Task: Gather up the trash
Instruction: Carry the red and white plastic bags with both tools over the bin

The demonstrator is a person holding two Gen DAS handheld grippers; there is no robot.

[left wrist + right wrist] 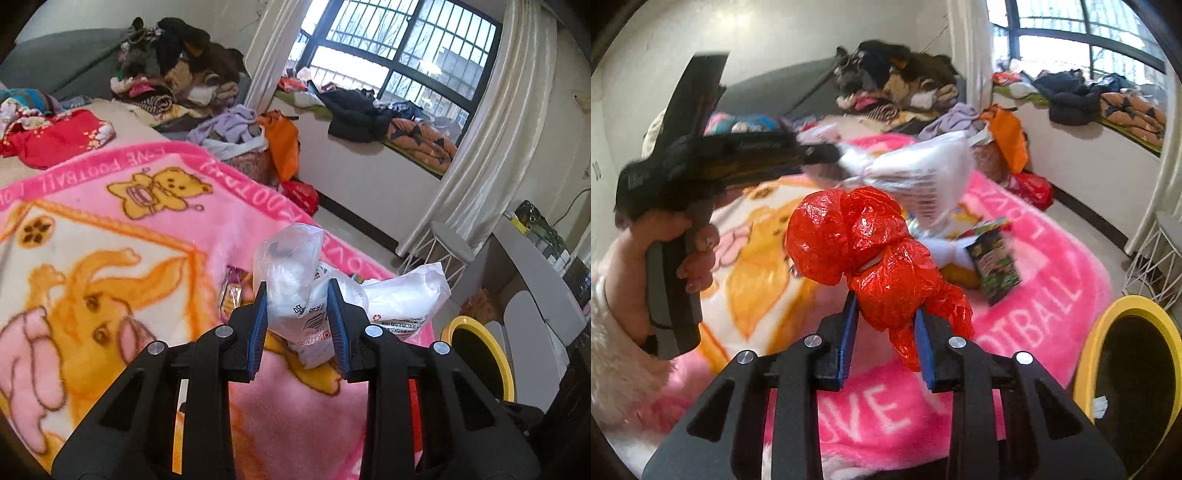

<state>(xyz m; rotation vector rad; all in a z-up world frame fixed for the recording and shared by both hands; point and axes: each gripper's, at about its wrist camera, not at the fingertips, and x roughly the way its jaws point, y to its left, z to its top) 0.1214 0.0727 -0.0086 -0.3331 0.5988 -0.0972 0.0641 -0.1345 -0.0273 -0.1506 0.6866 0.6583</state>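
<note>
My left gripper is shut on a crumpled white and clear plastic bag, lifted off the pink cartoon blanket. The same left gripper shows blurred in the right wrist view, carrying that white bag. My right gripper is shut on a crumpled red plastic bag held above the blanket. A dark snack packet and a white wrapper lie on the blanket beyond it. A second white bag and a striped wrapper lie near the left gripper.
A yellow-rimmed black bin stands at the bed's right edge, also in the left wrist view as the bin. Clothes pile at the bed's far end. A white stool, an orange bag and a cluttered window ledge lie beyond.
</note>
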